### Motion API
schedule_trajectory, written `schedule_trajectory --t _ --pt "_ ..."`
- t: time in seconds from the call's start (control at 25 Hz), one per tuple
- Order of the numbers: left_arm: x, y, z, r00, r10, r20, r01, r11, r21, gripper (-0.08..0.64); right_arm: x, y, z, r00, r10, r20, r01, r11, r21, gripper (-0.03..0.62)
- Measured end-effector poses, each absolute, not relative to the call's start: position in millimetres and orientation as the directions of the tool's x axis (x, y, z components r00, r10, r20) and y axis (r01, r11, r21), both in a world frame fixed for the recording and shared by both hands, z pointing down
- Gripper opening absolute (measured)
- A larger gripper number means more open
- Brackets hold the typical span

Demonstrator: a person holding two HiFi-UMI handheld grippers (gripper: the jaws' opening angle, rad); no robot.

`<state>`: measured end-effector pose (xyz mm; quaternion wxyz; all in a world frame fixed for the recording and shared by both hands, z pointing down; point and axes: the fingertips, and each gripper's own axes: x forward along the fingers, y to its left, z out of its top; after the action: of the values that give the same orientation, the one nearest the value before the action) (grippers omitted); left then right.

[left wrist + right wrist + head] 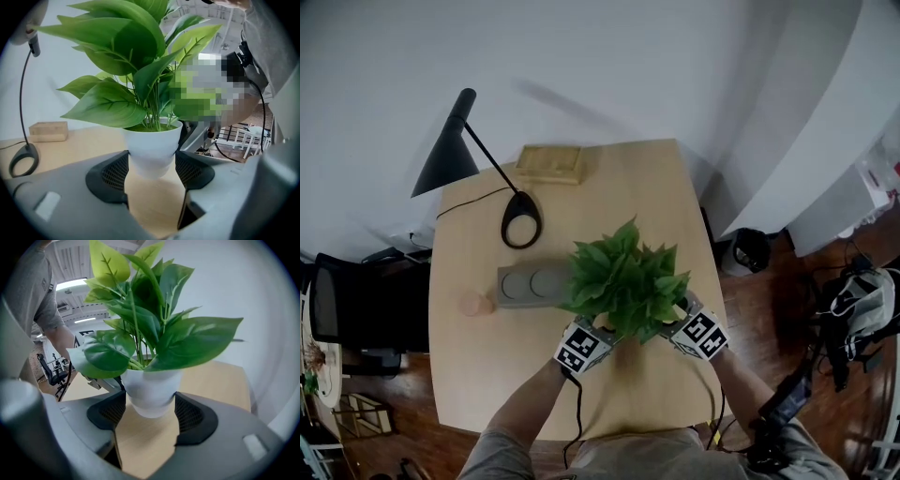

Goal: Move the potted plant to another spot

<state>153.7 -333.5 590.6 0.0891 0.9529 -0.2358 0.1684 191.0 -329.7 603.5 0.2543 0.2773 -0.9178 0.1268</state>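
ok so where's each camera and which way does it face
Head view: on the person's head, looking down at the table and potted plant; forearms, left gripper, right gripper show.
Left gripper view: on the left gripper, looking along its fingers at the potted plant; sleeve shows.
Right gripper view: on the right gripper, looking along its fingers at the potted plant; sleeve too.
Shared: the potted plant, from opposite sides.

A small potted plant (623,279) with broad, glossy green leaves stands upright in its smooth white tapered pot (152,146), toward the near right part of the pale wooden surface (487,375). The left claw (151,165) and the right claw (150,408) each press both jaws against the pot's lower wall. Whether its base touches the surface cannot be told.
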Motion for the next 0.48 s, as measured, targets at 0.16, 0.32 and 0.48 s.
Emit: schedule_trajectory --t 0.16,0.32,0.48 --pt "156 -344 616 0.82 -0.414 0.396 -0.487 -0.868 0.1 0.307 192 -341 628 -0.727 -0.426 0.539 -0.567 0.814 -0.123 0.334" --pt "159 -353 633 0.812 -0.415 0.41 -0.491 -0.866 0.095 0.307 195 -350 646 -0.728 -0.425 0.539 -0.565 0.817 -0.119 0.334" --pt "160 -361 646 0.803 -0.427 0.416 -0.493 -0.868 0.061 0.307 195 -359 657 -0.729 -0.437 0.528 -0.56 0.824 -0.091 0.334"
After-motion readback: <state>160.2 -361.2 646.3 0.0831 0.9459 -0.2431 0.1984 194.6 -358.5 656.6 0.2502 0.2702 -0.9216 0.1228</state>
